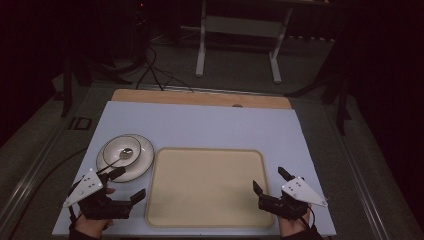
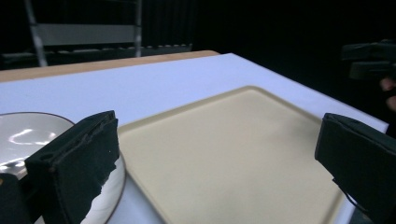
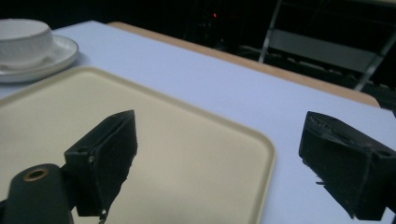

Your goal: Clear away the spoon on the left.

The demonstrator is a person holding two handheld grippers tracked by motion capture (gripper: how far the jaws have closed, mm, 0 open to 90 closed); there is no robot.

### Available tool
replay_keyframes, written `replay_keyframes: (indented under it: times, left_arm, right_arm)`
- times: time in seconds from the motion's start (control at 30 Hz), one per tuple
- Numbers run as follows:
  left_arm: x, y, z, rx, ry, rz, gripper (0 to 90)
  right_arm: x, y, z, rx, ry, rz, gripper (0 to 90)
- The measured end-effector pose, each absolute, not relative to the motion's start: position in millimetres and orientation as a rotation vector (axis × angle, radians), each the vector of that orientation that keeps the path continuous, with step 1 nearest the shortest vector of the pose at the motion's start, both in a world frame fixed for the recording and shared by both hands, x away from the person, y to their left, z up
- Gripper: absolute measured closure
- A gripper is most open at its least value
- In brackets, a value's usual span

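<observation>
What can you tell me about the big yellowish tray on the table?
The tray is a wide, flat rectangle with rounded corners and a low raised rim, pale cream and plastic-looking. It lies flat on the light blue mat, near the person's edge, with nothing lying in it. A white bowl on a saucer sits just beyond its left corner. The left gripper and right gripper hover open at its two sides, seemingly not touching it.

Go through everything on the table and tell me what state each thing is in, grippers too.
Left gripper: open, empty, beside the plate.
Right gripper: open, empty, at the tray's right edge.
Tray: flat, empty.
Bowl: upright on the plate, spoon inside.
Spoon: resting in the bowl.
Plate: flat, under the bowl.
</observation>
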State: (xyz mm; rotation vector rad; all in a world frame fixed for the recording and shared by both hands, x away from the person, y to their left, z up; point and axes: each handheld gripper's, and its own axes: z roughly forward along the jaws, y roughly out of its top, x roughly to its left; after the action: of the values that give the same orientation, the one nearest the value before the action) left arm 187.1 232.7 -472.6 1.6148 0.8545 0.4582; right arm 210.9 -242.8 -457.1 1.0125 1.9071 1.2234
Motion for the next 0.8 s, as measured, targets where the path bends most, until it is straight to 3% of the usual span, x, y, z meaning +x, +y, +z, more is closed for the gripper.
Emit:
replay_keyframes:
  times: [0.4, 0.53, 0.8]
  left_arm:
    - [186, 230, -472, 1.639, 0.843, 0.455, 0.6]
    - [187, 229, -472, 1.639, 0.826, 0.369, 0.6]
    - [182, 221, -468, 1.719, 0.718, 0.357, 0.5]
  right_arm:
    - [199, -241, -455, 0.915, 1.93, 1.28, 11.0]
    - [196, -240, -454, 0.853, 1.933, 1.327, 11.1]
    - [196, -236, -456, 0.789, 1.99, 1.365, 11.1]
